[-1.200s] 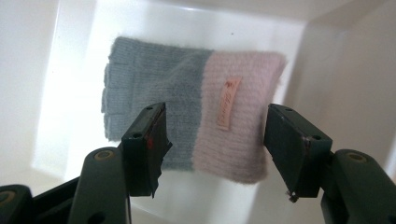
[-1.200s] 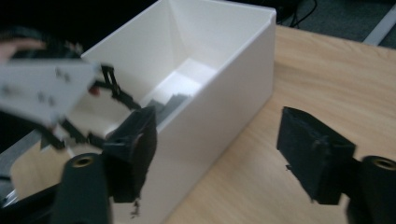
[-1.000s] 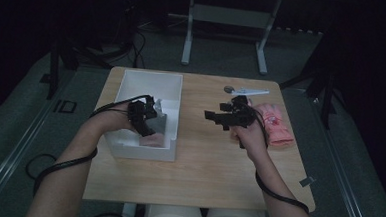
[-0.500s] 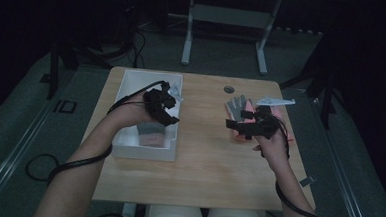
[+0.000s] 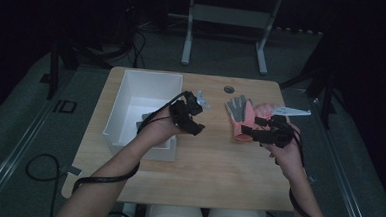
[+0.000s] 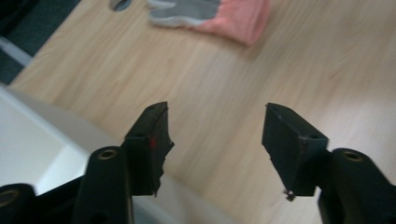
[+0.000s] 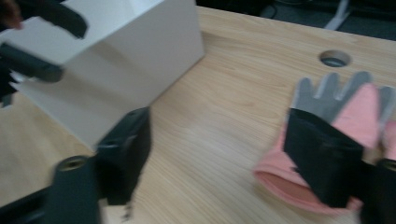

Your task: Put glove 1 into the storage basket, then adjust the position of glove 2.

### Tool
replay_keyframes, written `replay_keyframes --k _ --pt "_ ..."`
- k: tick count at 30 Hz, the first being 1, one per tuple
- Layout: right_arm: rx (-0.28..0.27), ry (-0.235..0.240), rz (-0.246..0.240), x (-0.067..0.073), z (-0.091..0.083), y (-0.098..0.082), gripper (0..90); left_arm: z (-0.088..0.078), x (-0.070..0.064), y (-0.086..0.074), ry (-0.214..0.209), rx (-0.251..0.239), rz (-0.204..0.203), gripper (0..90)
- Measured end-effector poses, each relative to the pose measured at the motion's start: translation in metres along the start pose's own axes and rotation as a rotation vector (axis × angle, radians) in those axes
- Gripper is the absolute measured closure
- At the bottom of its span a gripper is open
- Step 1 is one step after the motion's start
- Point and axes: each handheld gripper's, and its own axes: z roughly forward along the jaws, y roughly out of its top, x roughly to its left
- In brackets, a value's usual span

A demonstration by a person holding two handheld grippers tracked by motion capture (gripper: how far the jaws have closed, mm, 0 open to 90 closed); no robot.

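A pink glove with a grey palm [image 5: 239, 117] lies flat on the wooden table [image 5: 213, 164], right of centre, fingers pointing away. My right gripper [image 5: 251, 126] hovers at its near edge, open, with nothing between the jaws. In the right gripper view, that gripper [image 7: 219, 119] has its right jaw over the glove's cuff [image 7: 299, 186]. My left gripper [image 5: 199, 116] is open and empty just past the right wall of the white box [image 5: 147, 83]. In the left gripper view, the left gripper [image 6: 217, 114] has bare wood between the jaws and the glove [image 6: 219, 14] lies ahead.
More pink fabric [image 5: 267, 110] lies right of the glove. Something grey [image 5: 143, 120] sits inside the box, partly hidden by the forearm. A round hole [image 5: 228, 89] is in the table's far side. A metal stand [image 5: 225, 20] is on the floor beyond.
My left gripper has come up out of the box and moved right past its wall. My right gripper has shifted right and nearer the person, at the glove's cuff.
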Motion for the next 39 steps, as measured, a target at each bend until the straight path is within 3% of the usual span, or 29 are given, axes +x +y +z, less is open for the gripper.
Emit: replay_keyframes --k 7,13,18,21,25,28,31,32,39 --pt "-0.007 -0.114 -0.003 -0.016 -0.011 -0.013 46.0 0.011 -0.037 -0.003 -0.055 -0.070 0.028 28.5" --pt "0.026 -0.180 -0.024 -0.022 -0.012 -0.022 51.7 0.023 -0.057 -0.011 -0.111 -0.082 0.018 14.1" --pt "0.037 -0.199 -0.034 -0.026 -0.012 -0.029 52.3 0.034 -0.075 -0.021 -0.155 -0.091 0.014 2.5" --pt "0.039 -0.212 -0.037 -0.029 -0.012 -0.034 51.9 0.039 -0.084 -0.029 -0.152 -0.115 0.005 2.1" --pt "0.039 -0.224 -0.044 -0.032 -0.011 -0.038 52.0 0.049 -0.096 -0.047 -0.093 -0.165 -0.005 2.1" --pt "0.039 -0.230 -0.050 -0.034 -0.010 -0.040 54.0 0.058 -0.105 -0.064 -0.095 -0.184 -0.011 2.1" --pt "0.045 -0.236 -0.048 -0.036 -0.008 -0.043 56.7 0.068 -0.113 -0.080 -0.074 -0.195 -0.008 2.1" --pt "0.048 -0.237 -0.049 -0.037 -0.007 -0.043 57.2 0.072 -0.118 -0.088 -0.049 -0.203 0.013 2.1" --pt "0.058 -0.250 -0.065 -0.043 0.005 -0.039 57.8 0.083 -0.128 -0.114 -0.023 -0.253 0.000 2.1"
